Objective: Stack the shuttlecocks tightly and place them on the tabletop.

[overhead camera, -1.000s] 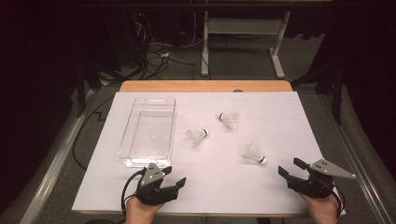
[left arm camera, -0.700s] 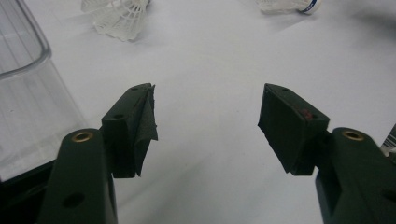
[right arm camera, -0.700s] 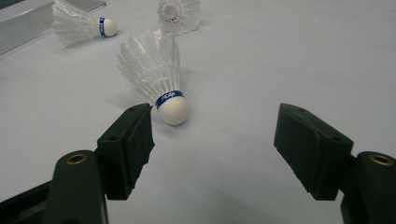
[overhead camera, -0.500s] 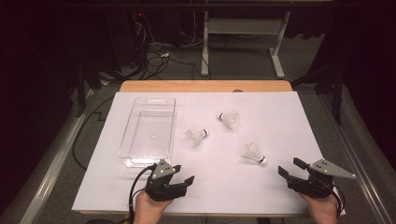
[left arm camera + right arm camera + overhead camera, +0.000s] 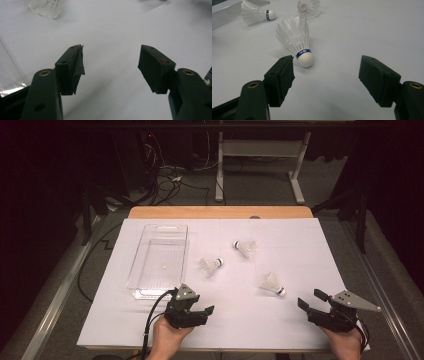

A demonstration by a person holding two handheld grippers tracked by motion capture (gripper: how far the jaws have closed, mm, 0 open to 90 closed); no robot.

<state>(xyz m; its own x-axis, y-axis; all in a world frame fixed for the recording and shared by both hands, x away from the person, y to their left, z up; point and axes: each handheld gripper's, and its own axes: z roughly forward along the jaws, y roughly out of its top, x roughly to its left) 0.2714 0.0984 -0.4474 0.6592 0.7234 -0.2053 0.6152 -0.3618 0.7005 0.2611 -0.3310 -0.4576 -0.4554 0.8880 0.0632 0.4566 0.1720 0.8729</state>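
You are lining up the right gripper (image 5: 327, 77) on the nearest shuttlecock (image 5: 297, 42), with its fingers spread wide and holding nothing. That shuttlecock is lying on its side on the white bench (image 5: 300, 250), just ahead of the right gripper and nearer its left finger (image 5: 280, 77). Its long axis is running from the feather skirt, farther off, to the white cork tip, which is pointing back toward you. So shift the gripper leftward until the cork sits midway between the fingers, then close across the cork (the feathers look likely to crush). Your left gripper (image 5: 202, 311) is hovering low near the front edge beside the clear tray (image 5: 145, 270), fingers also apart and empty; two more shuttlecocks (image 5: 210, 266) are lying mid-bench.
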